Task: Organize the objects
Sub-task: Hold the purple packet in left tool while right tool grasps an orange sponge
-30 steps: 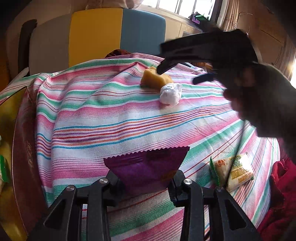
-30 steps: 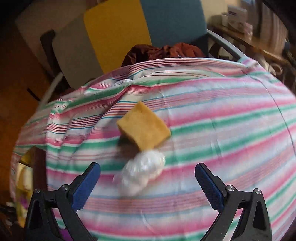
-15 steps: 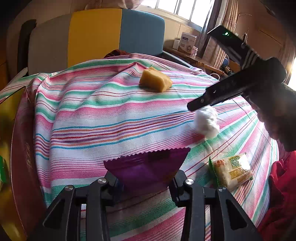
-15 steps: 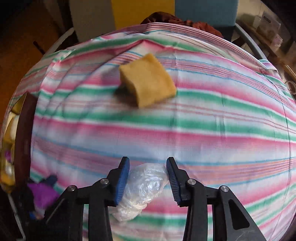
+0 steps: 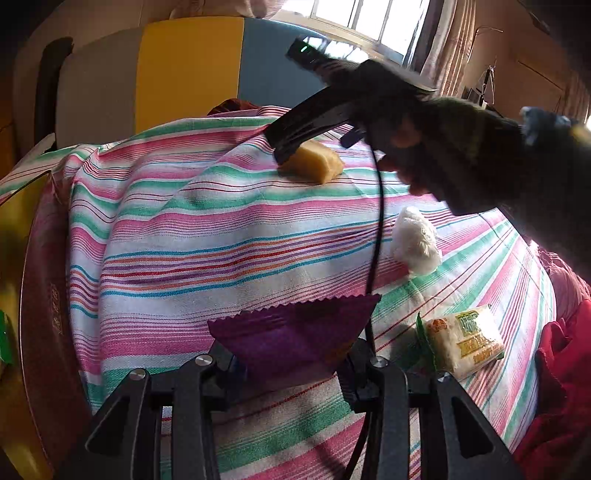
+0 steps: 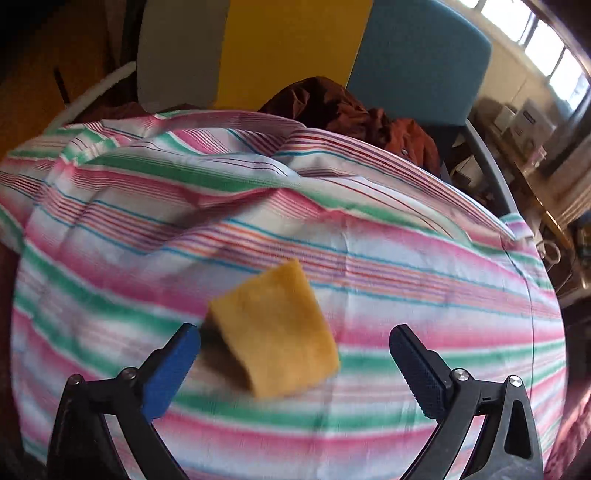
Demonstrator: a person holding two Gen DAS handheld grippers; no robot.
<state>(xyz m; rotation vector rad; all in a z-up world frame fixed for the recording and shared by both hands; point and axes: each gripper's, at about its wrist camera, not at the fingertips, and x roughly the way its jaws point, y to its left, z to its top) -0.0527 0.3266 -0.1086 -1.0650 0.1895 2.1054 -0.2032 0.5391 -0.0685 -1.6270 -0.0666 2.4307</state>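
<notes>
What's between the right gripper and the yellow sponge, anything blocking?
Nothing visible. The right gripper hangs over the yellow sponge, its jaws opening wide to either side of it, pads not touching. Only striped cloth surrounds it; the white wrapped bundle lies apart.

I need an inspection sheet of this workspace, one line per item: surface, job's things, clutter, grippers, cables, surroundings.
Surface: striped cloth, wrinkled.
Job's things: yellow sponge, white plastic-wrapped bundle and green-and-white snack packet lie apart on the cloth; purple packet is held.
Clutter: dark red garment at the far edge.
Grippers: left gripper shut on the purple packet; right gripper opening, fingers either side of the sponge, not touching.
Cables: black cable hanging from the right gripper.
Surroundings: colour-blocked chair back, window.
</notes>
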